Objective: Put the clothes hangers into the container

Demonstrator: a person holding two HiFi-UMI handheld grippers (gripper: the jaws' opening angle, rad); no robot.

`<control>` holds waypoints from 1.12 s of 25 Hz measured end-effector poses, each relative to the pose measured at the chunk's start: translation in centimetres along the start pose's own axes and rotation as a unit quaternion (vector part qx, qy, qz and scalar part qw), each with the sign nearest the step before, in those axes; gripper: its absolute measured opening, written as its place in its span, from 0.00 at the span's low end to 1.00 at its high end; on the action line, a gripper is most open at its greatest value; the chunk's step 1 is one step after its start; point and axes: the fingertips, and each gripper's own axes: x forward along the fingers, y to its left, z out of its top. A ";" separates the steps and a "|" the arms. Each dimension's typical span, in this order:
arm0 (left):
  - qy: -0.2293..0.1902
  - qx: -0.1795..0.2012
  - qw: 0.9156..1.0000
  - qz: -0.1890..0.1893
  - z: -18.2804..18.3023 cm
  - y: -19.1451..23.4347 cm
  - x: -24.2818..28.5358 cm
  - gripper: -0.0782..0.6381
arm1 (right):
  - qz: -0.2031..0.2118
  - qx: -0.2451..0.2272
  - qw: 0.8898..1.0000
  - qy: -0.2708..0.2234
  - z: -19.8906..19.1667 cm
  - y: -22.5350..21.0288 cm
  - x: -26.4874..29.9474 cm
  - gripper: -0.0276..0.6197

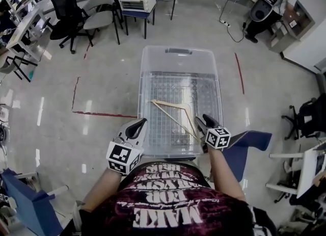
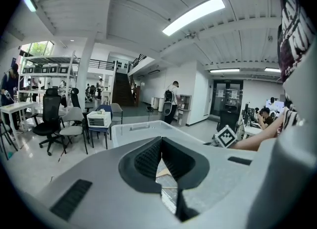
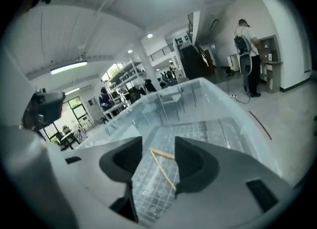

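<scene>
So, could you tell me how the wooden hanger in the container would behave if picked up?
The hanger looks like thin, straight wooden bars, so it is probably stiff and light. Lying flat in the container, it should slide, not roll. Gripped at one bar, it may swing.

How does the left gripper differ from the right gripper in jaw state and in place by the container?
The left gripper has its jaws together; the right gripper has them apart. The left gripper is at the near left corner of the container; the right gripper is over its near right part, by the hanger. Both hold nothing.
</scene>
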 end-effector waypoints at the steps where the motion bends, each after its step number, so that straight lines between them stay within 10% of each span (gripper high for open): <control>1: -0.002 0.000 1.000 -0.001 0.3 -0.2 0.3 0.12 | 0.011 -0.005 1.000 -0.026 1.6 0.7 -1.2 0.34; 7: -0.012 0.014 1.000 -0.009 1.6 -1.8 2.1 0.12 | 0.107 -0.045 0.985 -0.128 6.7 5.9 -7.1 0.07; 13: -0.035 0.036 0.999 0.009 3.7 -1.8 2.3 0.12 | 0.173 -0.065 0.962 -0.202 12.8 10.1 -12.8 0.05; 28: -0.065 0.053 0.992 0.094 7.1 -3.1 -1.5 0.12 | 0.152 -0.203 0.938 -0.236 21.1 10.4 -19.8 0.05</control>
